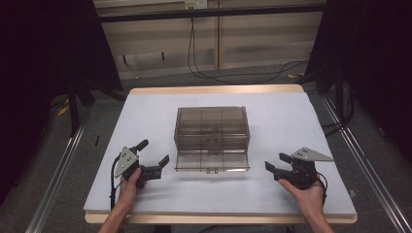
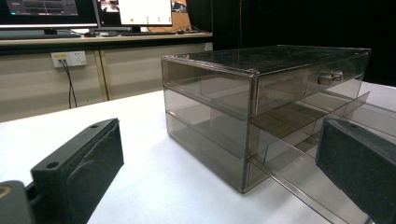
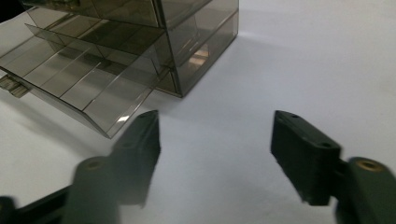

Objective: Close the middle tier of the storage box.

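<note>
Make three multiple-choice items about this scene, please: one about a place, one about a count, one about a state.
1. Where does the drawer box stand on the table?
A. near the middle
B. at the far left corner
C. at the near right edge

2. How many drawers does the box have, one above the other?
A. four
B. two
C. six

3. In what state is the lower drawer?
A. shut flush
C. lifted out and lying aside
B. pulled out toward the person

Answers:
1 A: in the high view the box sits centrally, between the left tool and the right tool.
2 B: the left gripper view shows two levels.
3 B: its front projects beyond the upper drawer.
</note>
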Demonstrator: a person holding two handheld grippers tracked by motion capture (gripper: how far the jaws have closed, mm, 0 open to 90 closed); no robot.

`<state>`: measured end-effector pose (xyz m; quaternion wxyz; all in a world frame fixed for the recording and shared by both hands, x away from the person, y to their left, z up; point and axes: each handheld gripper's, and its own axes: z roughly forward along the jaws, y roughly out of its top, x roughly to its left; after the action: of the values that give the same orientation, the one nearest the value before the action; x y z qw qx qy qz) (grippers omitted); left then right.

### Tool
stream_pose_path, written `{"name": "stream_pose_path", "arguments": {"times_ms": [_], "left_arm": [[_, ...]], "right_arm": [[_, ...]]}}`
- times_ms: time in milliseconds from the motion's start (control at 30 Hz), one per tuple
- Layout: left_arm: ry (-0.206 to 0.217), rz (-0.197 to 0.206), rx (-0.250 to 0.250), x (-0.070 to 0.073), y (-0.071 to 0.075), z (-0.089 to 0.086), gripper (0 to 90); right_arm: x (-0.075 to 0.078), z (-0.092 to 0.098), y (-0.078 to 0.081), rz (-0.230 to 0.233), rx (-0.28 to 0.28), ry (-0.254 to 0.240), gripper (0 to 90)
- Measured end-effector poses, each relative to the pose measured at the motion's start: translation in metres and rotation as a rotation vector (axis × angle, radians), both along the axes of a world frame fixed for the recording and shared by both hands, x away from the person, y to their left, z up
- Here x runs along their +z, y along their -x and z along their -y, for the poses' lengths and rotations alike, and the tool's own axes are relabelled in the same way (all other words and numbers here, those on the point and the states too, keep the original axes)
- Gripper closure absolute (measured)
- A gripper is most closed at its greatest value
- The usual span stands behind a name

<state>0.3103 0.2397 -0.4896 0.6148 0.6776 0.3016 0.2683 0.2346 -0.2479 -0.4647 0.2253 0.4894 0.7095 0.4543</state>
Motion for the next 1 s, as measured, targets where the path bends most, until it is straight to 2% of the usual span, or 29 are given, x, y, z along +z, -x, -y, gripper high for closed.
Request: {"name": "stream_pose_path", "arguments": {"times_ms": [33,100,167,200,300,333,467,867,1000], "left_arm": [[0.000,0.000,0.000,0.000,0.000,0.000,0.9],[0.000,-0.001,0.001,0.000,0.000,0.000,0.9],[-0.006,0.001,-0.001,0.000,0.000,0.000,0.9],[-0.004,0.002,-0.002,0.000,0.000,0.000,0.9],[0.006,-0.001,-0.001,0.000,0.000,0.001,0.8],[0.007,0.000,0.002,0.000,0.001,0.001,0.9],[-0.002,0.001,-0.008,0.000,0.000,0.000,0.9],[-0.007,0.002,-0.007,0.000,0.000,0.000,0.9],[-0.005,0.001,-0.008,0.000,0.000,0.000,0.9]], "right_arm": [[0.000,-0.001,0.002,0.006,0.013,-0.010,46.9],[0.001,-0.003,0.004,0.007,0.025,-0.026,45.5],[0.001,-0.008,0.006,-0.005,0.031,-0.037,47.6],[0.001,-0.013,0.007,-0.011,0.055,-0.046,51.3],[0.001,-0.016,0.009,-0.016,0.070,-0.046,55.6],[0.002,-0.018,0.009,-0.019,0.089,-0.053,61.8],[0.004,-0.022,0.013,-0.033,0.129,-0.058,69.6],[0.007,-0.036,0.020,-0.034,0.241,-0.074,87.2],[0.006,-0.041,0.021,-0.043,0.269,-0.079,90.0]]}}
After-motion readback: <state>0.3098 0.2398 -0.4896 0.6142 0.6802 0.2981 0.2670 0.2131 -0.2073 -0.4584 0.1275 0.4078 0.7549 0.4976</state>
